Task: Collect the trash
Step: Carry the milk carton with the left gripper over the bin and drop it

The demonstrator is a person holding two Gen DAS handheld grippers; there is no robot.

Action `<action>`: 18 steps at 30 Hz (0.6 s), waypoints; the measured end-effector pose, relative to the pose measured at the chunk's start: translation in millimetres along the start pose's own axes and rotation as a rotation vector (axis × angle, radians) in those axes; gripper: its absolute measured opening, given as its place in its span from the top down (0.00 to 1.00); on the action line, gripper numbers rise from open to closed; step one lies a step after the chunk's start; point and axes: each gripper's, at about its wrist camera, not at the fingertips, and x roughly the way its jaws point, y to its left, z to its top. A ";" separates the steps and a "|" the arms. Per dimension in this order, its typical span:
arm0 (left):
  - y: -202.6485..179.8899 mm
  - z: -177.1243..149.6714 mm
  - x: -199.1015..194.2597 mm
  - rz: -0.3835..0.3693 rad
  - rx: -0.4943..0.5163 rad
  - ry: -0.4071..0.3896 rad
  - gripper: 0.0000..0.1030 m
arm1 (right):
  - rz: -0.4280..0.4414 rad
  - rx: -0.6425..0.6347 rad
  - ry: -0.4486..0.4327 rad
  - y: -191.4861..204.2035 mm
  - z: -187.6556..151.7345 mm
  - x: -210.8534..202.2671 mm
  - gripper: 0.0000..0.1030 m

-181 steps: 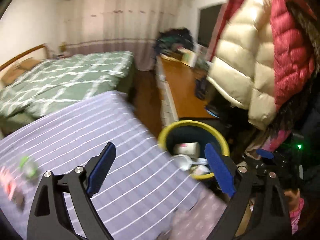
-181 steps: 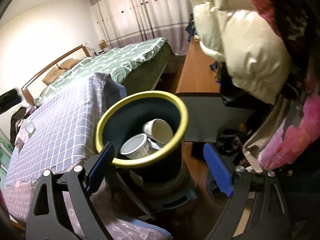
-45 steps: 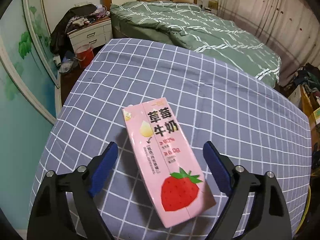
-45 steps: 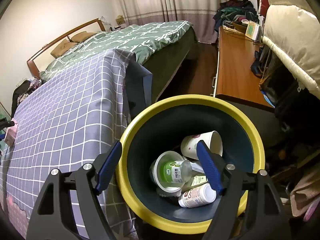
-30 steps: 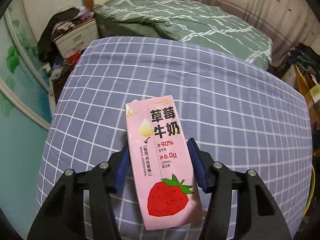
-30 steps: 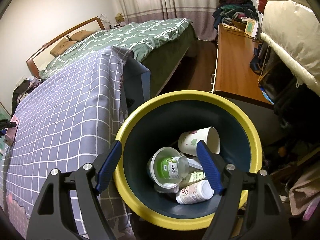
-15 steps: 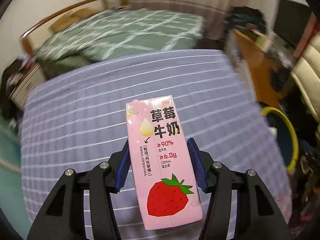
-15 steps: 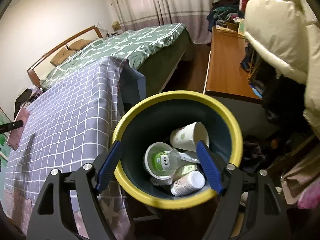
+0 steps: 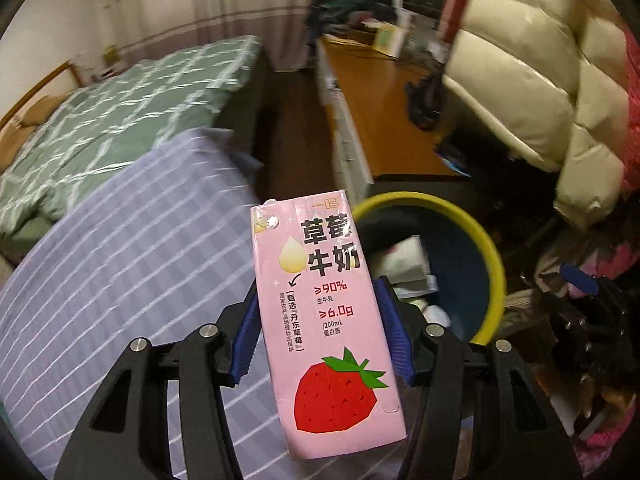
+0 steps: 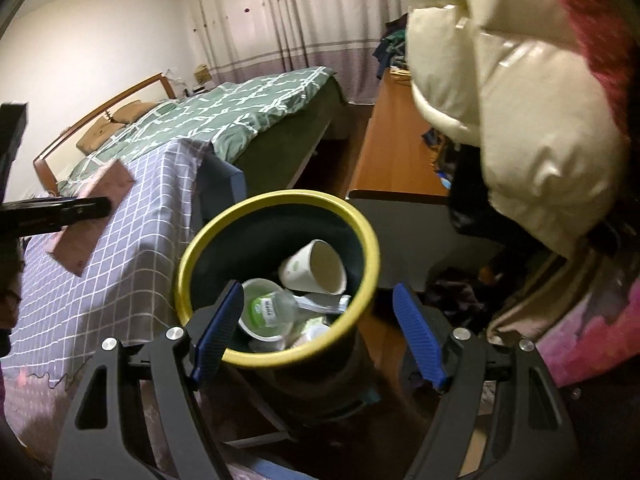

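Note:
A pink strawberry milk carton (image 9: 316, 248) stands upright between the blue pads of my left gripper (image 9: 320, 332), which is shut on its sides. It hangs over the edge of the checked table, just left of the dark bin with a yellow rim (image 9: 492, 264). In the right wrist view the same bin (image 10: 280, 196) sits below my right gripper (image 10: 318, 332), which is open with nothing held. Inside lie a paper cup (image 10: 316, 268) and a plastic cup (image 10: 264, 312). The carton (image 10: 92, 220) shows at the left, above the cloth.
A lilac checked cloth (image 9: 120, 264) covers the table left of the bin. Behind it is a bed with a green quilt (image 10: 240, 108). A wooden desk (image 10: 400, 152) runs along the right, and puffy cream and red jackets (image 10: 520, 120) hang over the bin's right side.
My left gripper shut on the carton, lifted it off the cloth and swung it right until the bin came into view. The right gripper shifted slightly over the bin and stayed open.

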 end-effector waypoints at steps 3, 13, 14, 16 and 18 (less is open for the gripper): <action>-29.3 8.1 14.8 -0.036 0.035 0.015 0.47 | -0.010 0.010 -0.006 -4.7 -0.8 -4.6 0.29; -73.9 14.7 59.6 -0.114 0.098 0.049 0.46 | -0.056 0.024 -0.031 -10.6 -4.8 -22.4 0.29; -74.9 14.6 61.9 -0.119 0.099 0.051 0.45 | -0.057 0.027 -0.033 -9.2 -4.6 -24.8 0.29; -72.7 13.2 61.6 -0.114 0.090 0.050 0.34 | -0.057 0.029 -0.041 -7.5 -4.2 -30.0 0.29; -68.6 10.1 50.1 -0.108 0.074 0.032 0.27 | -0.052 0.028 -0.049 -4.2 -3.9 -34.1 0.29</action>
